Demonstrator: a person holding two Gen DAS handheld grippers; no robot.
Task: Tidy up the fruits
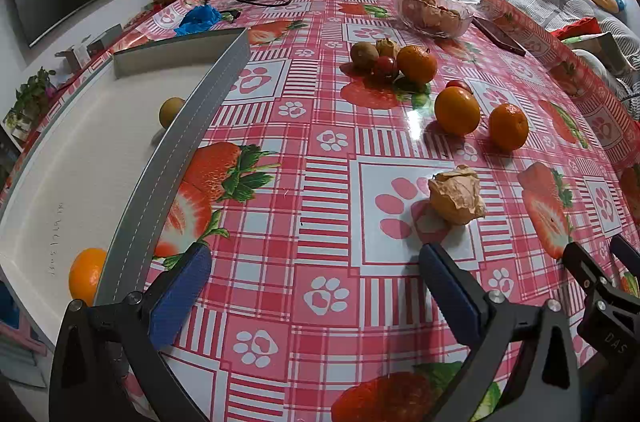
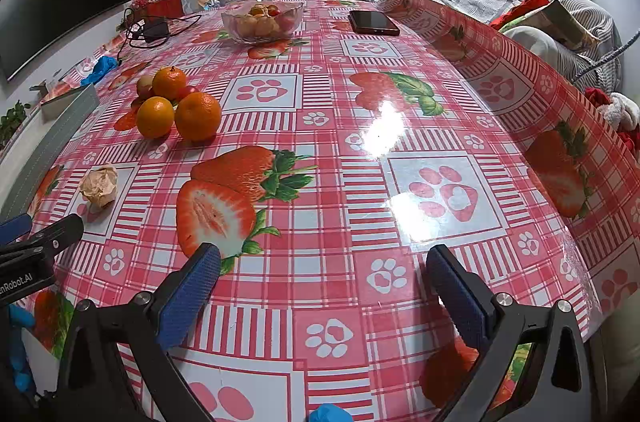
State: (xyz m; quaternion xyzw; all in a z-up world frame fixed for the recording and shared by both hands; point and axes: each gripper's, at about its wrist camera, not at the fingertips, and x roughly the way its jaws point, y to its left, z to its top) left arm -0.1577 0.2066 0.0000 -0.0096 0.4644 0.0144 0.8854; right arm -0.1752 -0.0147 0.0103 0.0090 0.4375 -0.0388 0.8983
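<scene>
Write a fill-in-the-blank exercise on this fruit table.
1. The grey-walled white tray holds ___ fruits.
2. The papery-husked golden fruit sits on a pink ___ print.
3. The left gripper has its jaws ___.
4. The dark phone lies beside the clear glass ___.

Answers: two; paw; open; bowl

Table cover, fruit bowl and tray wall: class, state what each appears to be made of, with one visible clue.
Table cover: probably glossy vinyl or oilcloth; lamp glare reflects off it.
Fruit bowl: clear glass or plastic; the fruit shows through its wall.
Tray wall: matte grey, possibly leatherette or fabric; a stitched seam runs along it.
</scene>
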